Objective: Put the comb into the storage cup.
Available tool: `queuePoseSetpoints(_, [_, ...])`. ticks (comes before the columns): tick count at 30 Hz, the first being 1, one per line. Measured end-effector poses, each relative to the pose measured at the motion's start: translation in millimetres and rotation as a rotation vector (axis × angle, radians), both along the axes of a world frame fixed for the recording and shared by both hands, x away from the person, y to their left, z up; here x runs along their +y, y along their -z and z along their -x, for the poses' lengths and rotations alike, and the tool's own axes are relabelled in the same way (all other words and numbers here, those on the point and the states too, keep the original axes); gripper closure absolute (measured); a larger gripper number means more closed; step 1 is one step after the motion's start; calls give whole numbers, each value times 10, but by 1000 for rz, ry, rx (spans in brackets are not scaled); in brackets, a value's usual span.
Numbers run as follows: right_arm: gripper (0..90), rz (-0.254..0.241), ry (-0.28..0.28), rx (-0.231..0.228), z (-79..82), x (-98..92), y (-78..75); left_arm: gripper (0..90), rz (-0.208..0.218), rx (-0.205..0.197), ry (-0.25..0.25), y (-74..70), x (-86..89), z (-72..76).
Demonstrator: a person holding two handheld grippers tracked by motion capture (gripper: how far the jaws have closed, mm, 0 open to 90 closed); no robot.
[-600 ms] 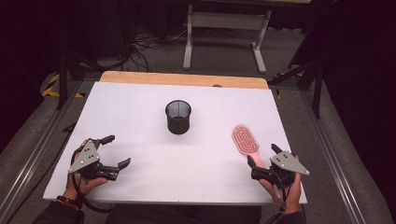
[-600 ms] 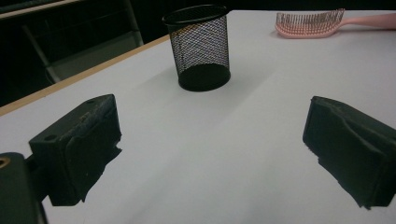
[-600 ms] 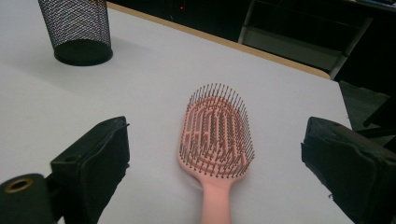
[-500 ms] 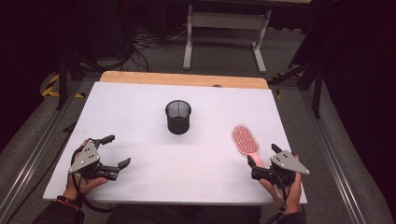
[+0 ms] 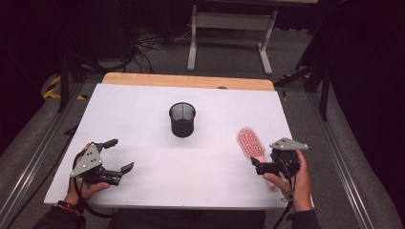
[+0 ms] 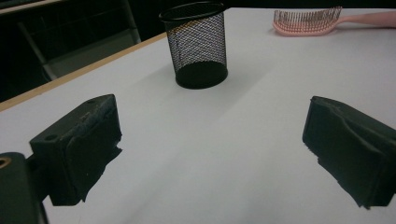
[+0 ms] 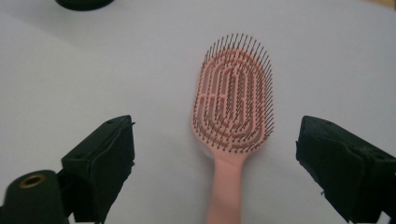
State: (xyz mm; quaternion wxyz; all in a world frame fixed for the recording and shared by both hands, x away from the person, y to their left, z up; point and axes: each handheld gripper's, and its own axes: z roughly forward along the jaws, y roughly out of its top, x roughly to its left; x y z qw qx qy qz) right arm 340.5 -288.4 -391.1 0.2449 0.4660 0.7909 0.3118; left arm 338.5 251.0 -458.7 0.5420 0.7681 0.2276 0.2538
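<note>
Hairbrush lies between right claw's jaws.

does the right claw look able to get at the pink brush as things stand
Probably yes. The right claw is open, its jaws either side of the pink brush, whose handle runs up between them. The brush lies bristles up on the table with nothing in the way.
</note>
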Motion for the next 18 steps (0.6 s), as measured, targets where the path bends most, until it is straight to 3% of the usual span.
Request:
queuePoseSetpoints(2, [122, -10, -17, 64, -102, -3, -25, 54, -8, 2, -3, 3, 1, -6])
queuePoseSetpoints(4, [124, 25, -22, 128, -183, 20, -12, 55, -6, 10, -2, 6, 0, -8])
queuePoseSetpoints(5, [136, 58, -31, 185, -235, 43, 20, 55, -6, 11, -1, 9, -4, -11])
queuePoseSetpoints(6, [156, 85, -30, 215, -266, 60, 43, 57, -12, 13, 1, 12, -5, -16])
queuePoseSetpoints(7, [156, 85, -30, 215, -266, 60, 43, 57, -12, 13, 1, 12, -5, -16])
queuePoseSetpoints(8, [168, 117, -15, 260, -321, 74, 86, 57, -17, 17, 1, 19, -14, -18])
queuePoseSetpoints(11, [188, 143, 3, 287, -348, 58, 120, 58, -20, 13, 2, 21, -19, -15])
queuePoseSetpoints(14, [336, 156, 4, 321, -343, -16, 194, 58, -21, 13, 5, 16, -12, -7])
queuePoseSetpoints(18, [400, 160, -25, 357, -387, -22, 286, 59, -23, 12, 4, 20, -15, -15])
